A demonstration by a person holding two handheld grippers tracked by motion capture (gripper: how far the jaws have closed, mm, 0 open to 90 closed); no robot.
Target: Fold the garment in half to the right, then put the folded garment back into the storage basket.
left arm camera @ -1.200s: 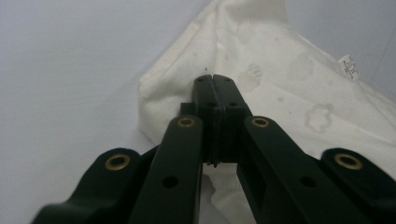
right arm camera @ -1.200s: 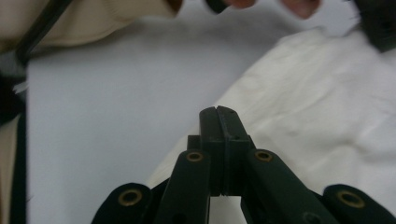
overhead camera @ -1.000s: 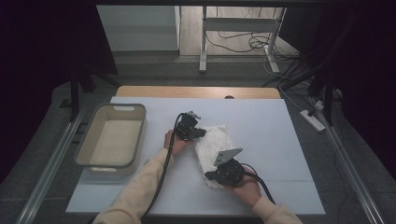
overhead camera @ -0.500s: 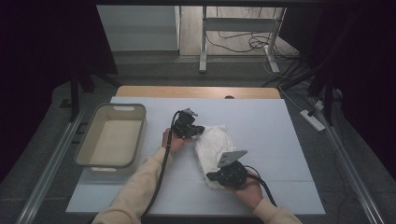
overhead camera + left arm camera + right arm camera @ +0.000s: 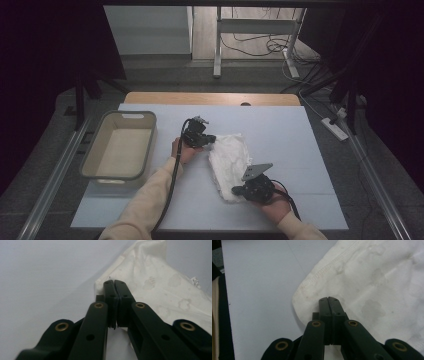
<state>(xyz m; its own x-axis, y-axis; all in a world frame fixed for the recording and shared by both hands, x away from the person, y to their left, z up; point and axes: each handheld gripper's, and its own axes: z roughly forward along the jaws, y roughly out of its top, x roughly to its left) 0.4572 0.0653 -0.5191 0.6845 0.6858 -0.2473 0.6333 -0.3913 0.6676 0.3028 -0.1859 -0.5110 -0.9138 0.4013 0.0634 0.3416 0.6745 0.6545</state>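
While both grippers' fingers stay pressed together over the crumpled white cloth (image 5: 230, 162), the right gripper (image 5: 238, 190) has slid toward its near corner, likely to grip it.

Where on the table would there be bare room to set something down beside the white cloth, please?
The widest bare patch lies between the white cloth and the table's right edge. The far strip beyond the cloth is also free, as is the near left corner below the tub. The middle is crowded: left gripper and right gripper sit at the cloth's corners.

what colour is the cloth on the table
White, with faint printed shapes on the cloth; clearest in the left gripper view.
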